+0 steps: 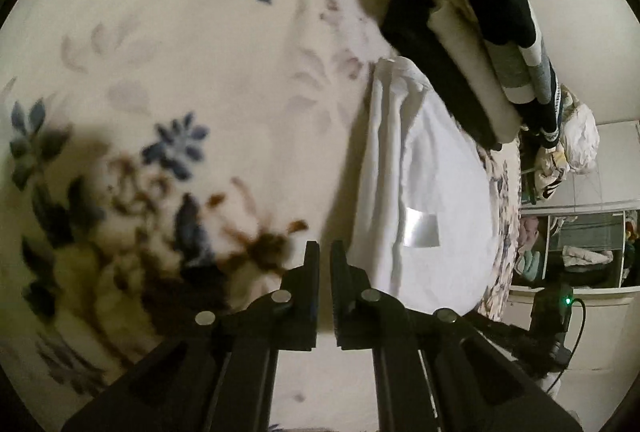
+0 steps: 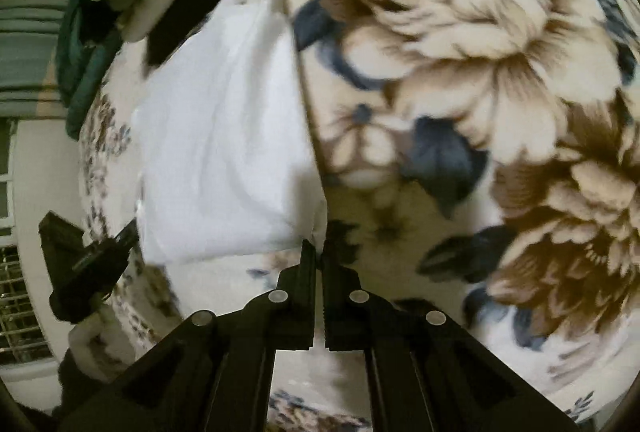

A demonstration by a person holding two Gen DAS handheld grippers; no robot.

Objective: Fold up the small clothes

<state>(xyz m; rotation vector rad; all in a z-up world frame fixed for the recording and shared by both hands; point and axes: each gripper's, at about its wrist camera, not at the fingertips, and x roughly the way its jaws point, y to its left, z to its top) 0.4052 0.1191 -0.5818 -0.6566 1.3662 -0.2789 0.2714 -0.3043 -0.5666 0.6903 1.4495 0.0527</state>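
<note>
A white garment (image 1: 432,191) lies flat on a floral blanket (image 1: 180,71), with a shiny label (image 1: 421,228) on it. My left gripper (image 1: 325,252) hangs just left of the garment's near corner, its jaws nearly together with a narrow gap, nothing seen between them. In the right wrist view the white garment (image 2: 224,151) lies ahead and to the left. My right gripper (image 2: 319,250) is shut, its tips pinching the garment's near right corner. The left gripper (image 2: 84,268) shows at the far left of that view.
A stack of folded clothes (image 1: 460,43) in black, cream and dark teal lies beyond the white garment, near the bed's edge. More clothes and shelves (image 1: 572,252) stand past the edge. The blanket (image 2: 480,111) spreads wide to the right in the right wrist view.
</note>
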